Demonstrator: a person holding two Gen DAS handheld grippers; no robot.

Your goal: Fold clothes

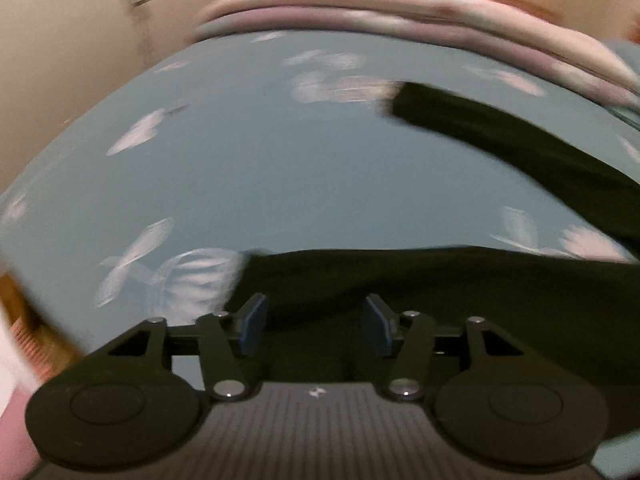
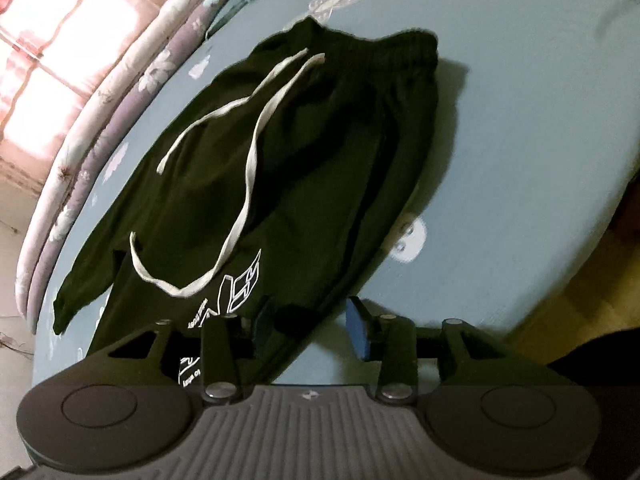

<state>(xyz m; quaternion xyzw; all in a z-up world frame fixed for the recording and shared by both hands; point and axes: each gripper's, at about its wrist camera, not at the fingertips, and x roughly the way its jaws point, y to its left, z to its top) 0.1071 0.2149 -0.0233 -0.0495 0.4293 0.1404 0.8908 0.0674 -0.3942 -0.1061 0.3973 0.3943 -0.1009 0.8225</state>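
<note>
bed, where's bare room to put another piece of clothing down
Bare sheet lies right of the trousers, out to the bed's edge, and beyond their waistband. It is crowded left of them, where a trouser leg nears the rolled quilts.

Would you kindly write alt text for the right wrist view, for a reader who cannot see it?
Black trousers with a pale drawstring and white printed lettering lie spread on a blue-grey patterned bedsheet. The right gripper sits at the trousers' near edge, its blue-padded fingers apart and clamping nothing. A folded floral quilt lines the bed's far side.
</note>
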